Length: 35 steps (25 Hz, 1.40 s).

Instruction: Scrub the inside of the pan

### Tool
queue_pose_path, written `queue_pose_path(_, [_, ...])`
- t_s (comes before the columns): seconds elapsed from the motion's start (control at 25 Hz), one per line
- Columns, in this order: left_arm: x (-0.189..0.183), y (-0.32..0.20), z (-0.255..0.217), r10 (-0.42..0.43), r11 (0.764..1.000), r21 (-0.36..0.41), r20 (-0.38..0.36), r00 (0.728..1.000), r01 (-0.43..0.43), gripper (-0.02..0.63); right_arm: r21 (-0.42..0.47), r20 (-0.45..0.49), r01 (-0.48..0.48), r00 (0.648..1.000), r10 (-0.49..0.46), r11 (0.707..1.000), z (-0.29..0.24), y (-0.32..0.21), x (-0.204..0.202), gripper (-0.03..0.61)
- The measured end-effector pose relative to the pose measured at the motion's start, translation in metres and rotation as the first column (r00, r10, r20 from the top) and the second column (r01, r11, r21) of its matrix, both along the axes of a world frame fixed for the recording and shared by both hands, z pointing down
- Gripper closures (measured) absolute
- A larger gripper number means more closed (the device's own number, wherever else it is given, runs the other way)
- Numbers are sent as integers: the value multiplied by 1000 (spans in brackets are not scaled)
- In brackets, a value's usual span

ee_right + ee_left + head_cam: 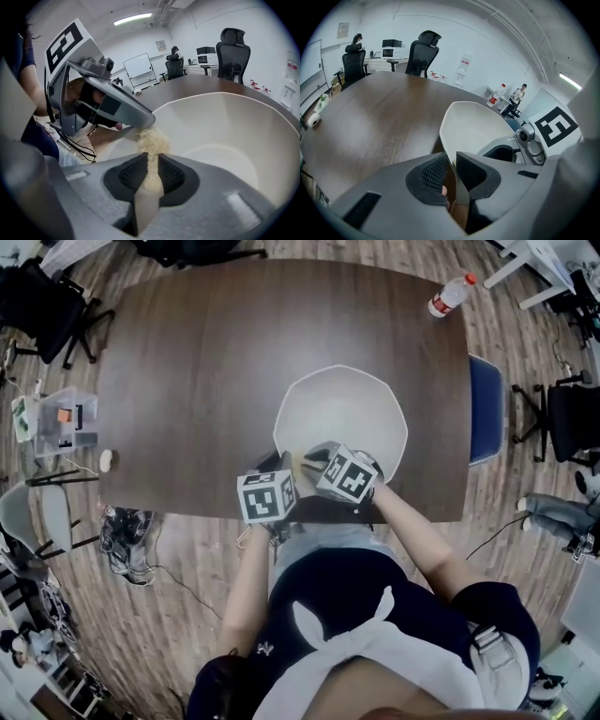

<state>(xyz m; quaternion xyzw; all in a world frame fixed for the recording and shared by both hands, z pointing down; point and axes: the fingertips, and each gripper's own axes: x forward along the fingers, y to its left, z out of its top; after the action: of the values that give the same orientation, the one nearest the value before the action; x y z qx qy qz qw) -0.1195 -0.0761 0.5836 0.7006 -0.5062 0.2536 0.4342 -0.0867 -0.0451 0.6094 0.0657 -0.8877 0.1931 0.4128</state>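
Head view: big brown table (187,381), white pan (342,409) sitting near its front edge. Left gripper (451,164) pinching the pan's near rim (thin wall tight between both pads). Right gripper (153,161) squeezing a pale, stringy scrubber (152,140), held inside the pan.

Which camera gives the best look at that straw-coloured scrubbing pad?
The right gripper view: the scrubbing pad sits centre frame, pinched in the right gripper over the white pan. The head view gives only a pale sliver, mostly hidden; the left gripper view shows none of it.
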Motion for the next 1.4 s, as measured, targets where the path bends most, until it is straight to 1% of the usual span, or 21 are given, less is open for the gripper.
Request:
queue_pose_path(0.2, [-1, -4, 1, 7, 1000, -2, -7, 1000, -7, 546, 16, -12, 2, 1000, -2, 1000, 6, -10, -4, 512])
queue_pose_path(0.32, [2, -5, 3, 23, 1000, -3, -3, 1000, -23, 546, 55, -31, 25, 999, -24, 998, 7, -20, -4, 512])
queue_pose_path(0.52, [3, -7, 2, 37, 999, -5, -3, 999, -37, 546, 95, -46, 14, 999, -9, 995, 7, -32, -8, 512])
queue_pose_path(0.64, [4, -5, 4, 41, 999, -6, 0, 999, -41, 546, 122, -15, -54, 998, 56, 991, 8, -43, -10, 514])
queue_pose_path(0.76, [6, -5, 4, 49, 999, -3, 12, 999, -48, 546, 106, 52, -157, 987, 153, 982, 2, -57, -16, 514])
queue_pose_path(1.08, [6, -6, 2, 75, 997, -5, 27, 997, -75, 545, 147, 56, -209, 978, 203, 967, -4, -81, -20, 514])
queue_pose_path(1.28, [6, -6, 2, 84, 996, 0, 36, 996, -85, 545, 155, 74, -297, 955, 289, 942, -5, -95, -17, 514])
queue_pose_path(1.4, [5, -6, 2, 102, 995, 5, 50, 994, -102, 545, 175, 72, -329, 944, 321, 928, -5, -104, -16, 514])
